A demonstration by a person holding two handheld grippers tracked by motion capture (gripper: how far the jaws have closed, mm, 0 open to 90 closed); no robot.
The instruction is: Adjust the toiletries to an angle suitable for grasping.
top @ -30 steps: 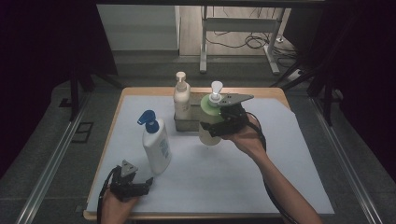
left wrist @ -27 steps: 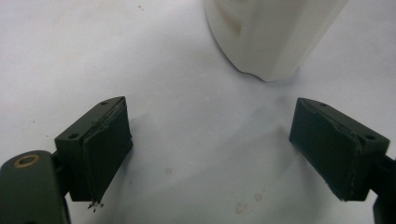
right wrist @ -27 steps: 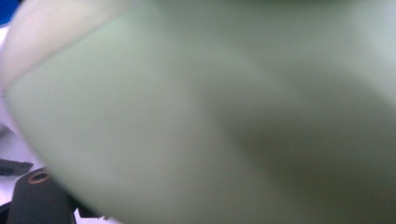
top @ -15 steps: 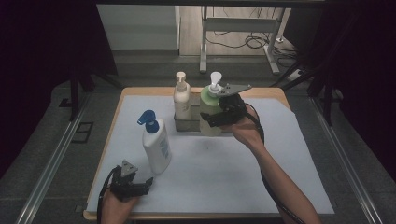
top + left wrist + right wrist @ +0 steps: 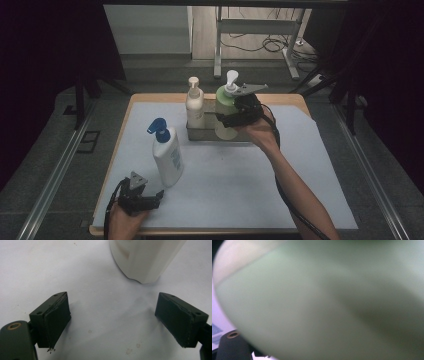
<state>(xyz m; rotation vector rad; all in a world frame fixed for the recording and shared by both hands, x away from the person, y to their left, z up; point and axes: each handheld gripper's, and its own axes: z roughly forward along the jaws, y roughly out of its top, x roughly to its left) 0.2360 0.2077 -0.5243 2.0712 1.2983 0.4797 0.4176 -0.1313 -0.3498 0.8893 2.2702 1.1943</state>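
White paper (image 5: 225, 185) covers the wooden table (image 5: 150, 97). At the near left corner, the person's left hand (image 5: 122, 220) holds the left gripper (image 5: 150, 201) low over the paper. In the left gripper view its two black jaws are wide apart with nothing between them, and the rounded white bottom of a bottle (image 5: 146, 258) stands just ahead of them.

That bottle is the white lotion bottle (image 5: 167, 157) with a blue pump top (image 5: 158, 126). It stands upright on the paper, just beyond the left gripper. Its blue spout points to the left. A label with blue print is on its front, but the words are too small to read.

Farther back, in the middle, sits a grey metal tray (image 5: 197, 134). A cream pump bottle (image 5: 194, 105) stands upright in its left part, with its pump pointing up.

To its right is a light green pump bottle (image 5: 223, 112) with a white pump (image 5: 231, 80). It stands tall and almost straight, with its bottom at the tray's right part. I cannot tell if it rests in the tray. The right gripper (image 5: 235, 117) is clamped on its side, held by the right hand (image 5: 257, 130). In the right gripper view the green bottle (image 5: 324, 302) is a big blur right against the camera. No writing can be read on it.
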